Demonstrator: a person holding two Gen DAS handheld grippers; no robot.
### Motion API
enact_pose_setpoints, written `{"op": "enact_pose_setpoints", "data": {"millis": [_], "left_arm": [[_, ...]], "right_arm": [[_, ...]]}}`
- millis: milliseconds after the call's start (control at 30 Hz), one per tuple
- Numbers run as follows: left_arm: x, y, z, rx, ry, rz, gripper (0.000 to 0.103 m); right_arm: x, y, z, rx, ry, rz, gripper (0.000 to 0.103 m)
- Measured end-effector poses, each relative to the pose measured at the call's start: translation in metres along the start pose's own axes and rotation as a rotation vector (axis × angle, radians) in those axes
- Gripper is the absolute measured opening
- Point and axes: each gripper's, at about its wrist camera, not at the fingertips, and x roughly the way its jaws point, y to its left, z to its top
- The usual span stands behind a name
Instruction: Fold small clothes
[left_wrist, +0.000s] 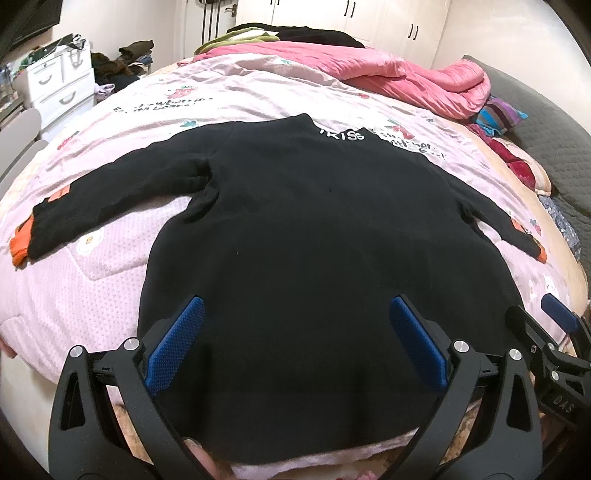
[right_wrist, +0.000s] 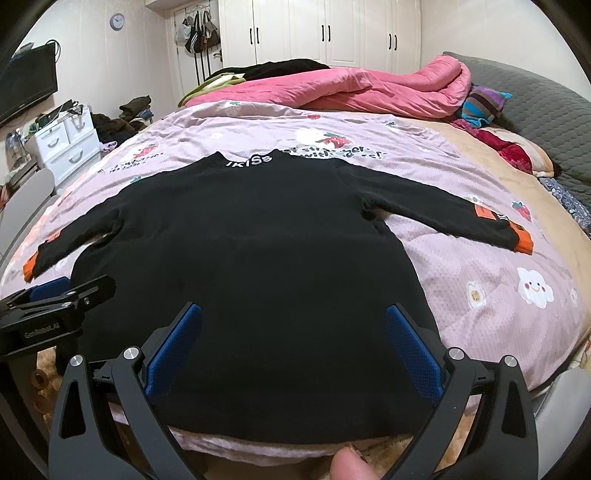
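Note:
A small black long-sleeved sweater (left_wrist: 295, 229) with orange cuffs and white lettering at the collar lies flat on the pink bedspread, sleeves spread out; it also shows in the right wrist view (right_wrist: 266, 243). My left gripper (left_wrist: 295, 325) is open and empty, hovering over the sweater's hem on the left part. My right gripper (right_wrist: 293, 328) is open and empty over the hem on the right part. Each gripper shows at the edge of the other's view: the right gripper (left_wrist: 546, 325) and the left gripper (right_wrist: 66, 291).
A pink duvet (right_wrist: 369, 88) is bunched at the far side of the bed (right_wrist: 498, 266). Dark and green clothes (right_wrist: 258, 72) lie behind it. White drawers (right_wrist: 62, 144) stand at the left, wardrobes (right_wrist: 325, 29) at the back. A grey headboard (right_wrist: 546, 110) is at right.

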Motion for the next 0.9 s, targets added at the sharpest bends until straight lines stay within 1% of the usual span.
{"op": "enact_pose_setpoints", "data": {"millis": [300,567,733,867,900], "left_arm": [[0.006,-0.001,0.032,-0.007,-0.017,0.005,0.095],[0.018,-0.003,0.057,-0.006,-0.016,0.002,0.095],[0.026,-0.008,0.075,-0.008,-0.014,-0.01,0.095],[0.033,-0.013,0.089,-0.004,-0.007,-0.01,0.095],[0.036,-0.016,0.095,-0.005,-0.005,-0.025,0.095]], "right_arm": [[0.011,0.0,0.032,0.012,-0.002,-0.002,0.099],[0.022,-0.009,0.062,0.065,-0.011,0.012,0.099],[0.03,-0.013,0.075,0.073,-0.014,-0.004,0.099],[0.037,-0.018,0.089,0.097,-0.011,0.008,0.099],[0.038,-0.019,0.093,0.101,-0.012,0.009,0.099]]}}
